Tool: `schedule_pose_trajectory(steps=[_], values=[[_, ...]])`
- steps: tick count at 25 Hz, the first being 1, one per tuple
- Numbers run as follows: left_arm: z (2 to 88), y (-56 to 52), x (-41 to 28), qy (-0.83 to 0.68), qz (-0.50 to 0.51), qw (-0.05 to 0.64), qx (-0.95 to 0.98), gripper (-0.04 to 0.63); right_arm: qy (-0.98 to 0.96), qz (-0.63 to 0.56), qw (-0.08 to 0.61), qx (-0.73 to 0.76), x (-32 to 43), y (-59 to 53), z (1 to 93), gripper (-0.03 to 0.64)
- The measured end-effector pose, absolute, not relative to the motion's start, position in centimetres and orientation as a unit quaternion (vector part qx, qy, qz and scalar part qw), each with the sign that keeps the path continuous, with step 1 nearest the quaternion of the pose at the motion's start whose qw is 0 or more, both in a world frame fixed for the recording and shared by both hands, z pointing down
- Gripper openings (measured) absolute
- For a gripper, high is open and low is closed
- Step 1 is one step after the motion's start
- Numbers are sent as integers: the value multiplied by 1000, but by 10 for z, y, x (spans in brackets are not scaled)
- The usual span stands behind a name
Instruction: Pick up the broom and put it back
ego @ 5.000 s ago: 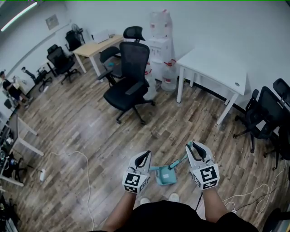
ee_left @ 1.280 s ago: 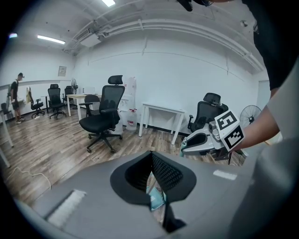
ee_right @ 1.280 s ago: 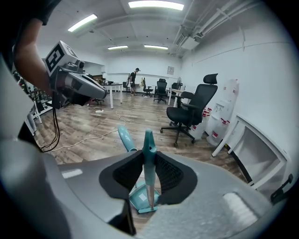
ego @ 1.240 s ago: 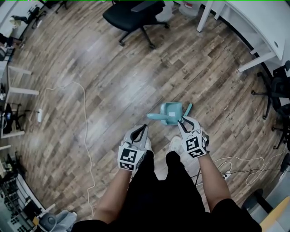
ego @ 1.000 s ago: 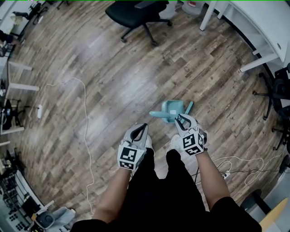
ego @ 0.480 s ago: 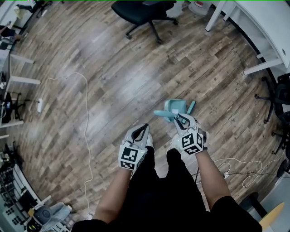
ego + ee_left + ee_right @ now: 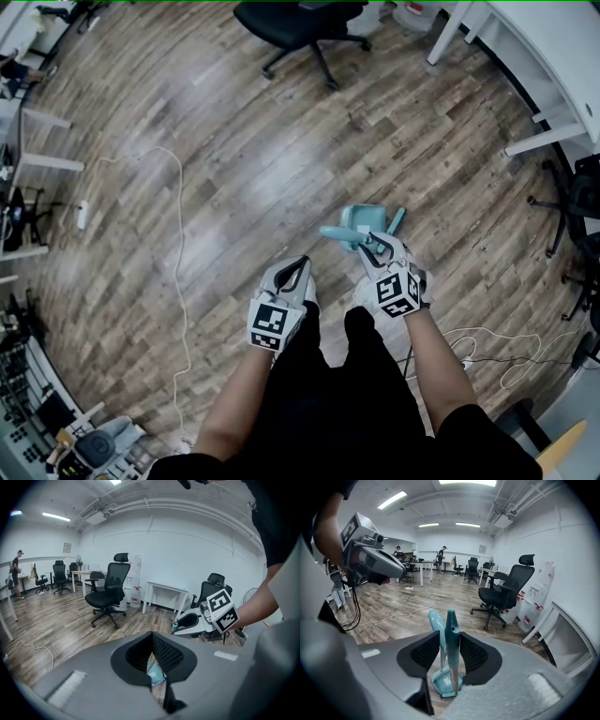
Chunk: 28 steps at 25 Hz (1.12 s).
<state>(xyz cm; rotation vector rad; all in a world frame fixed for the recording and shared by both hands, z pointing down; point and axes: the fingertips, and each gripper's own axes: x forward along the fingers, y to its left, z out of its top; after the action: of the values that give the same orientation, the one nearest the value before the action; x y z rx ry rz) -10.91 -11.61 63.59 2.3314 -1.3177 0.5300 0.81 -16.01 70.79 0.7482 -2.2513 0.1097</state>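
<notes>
Saw a white cable point(image 7: 178, 244) trailing over the wood floor point(image 7: 234, 159) at far left, well apart from everything else. Held the left gripper point(image 7: 300, 263) low in front of the legs, tilted downward, jaws pressed together at the tips with nothing pinched between them. Glimpsed only a sliver of teal through the slit behind the pads in the left gripper view. Noted a black office chair point(image 7: 300, 23) far beyond it, at the top edge of the head view.

Found the dustpan point(image 7: 362, 221) next, standing on the floor just beyond the feet, its curved handle sticking out to the left. Found the broom point(image 7: 395, 222) right beside it, upright and slightly tilted, lower end down at the dustpan, handle rising between the jaws of the right gripper point(image 7: 375, 246).

Had just been spreading those jaws. Saw them stood apart in the right gripper view, the teal handle between the ribbed pads, with a thin gap on the left pad's side. Could not tell about contact on the other side. Pointed the right gripper downward, above the dustpan and near the left gripper.

Spotted a white desk point(image 7: 553, 56) at far right, well apart from the broom.
</notes>
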Motion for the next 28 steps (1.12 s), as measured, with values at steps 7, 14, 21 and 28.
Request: schedule_pose_trajectory(steps=[7,14,21,28], values=[[635,-112,-107,-472,190,202,837,17,-875,45,377,299,13,-156,708,206],[621,-123,-102,-468,178,184,846,17,-884,36,347,310,8,-150,669,206],[586,-138,-100,-476,151,153,853,17,-892,39,294,341,2,-136,605,155],[538,-156,-85,-463,116,111,872,17,-892,27,219,394,9,-150,538,3]])
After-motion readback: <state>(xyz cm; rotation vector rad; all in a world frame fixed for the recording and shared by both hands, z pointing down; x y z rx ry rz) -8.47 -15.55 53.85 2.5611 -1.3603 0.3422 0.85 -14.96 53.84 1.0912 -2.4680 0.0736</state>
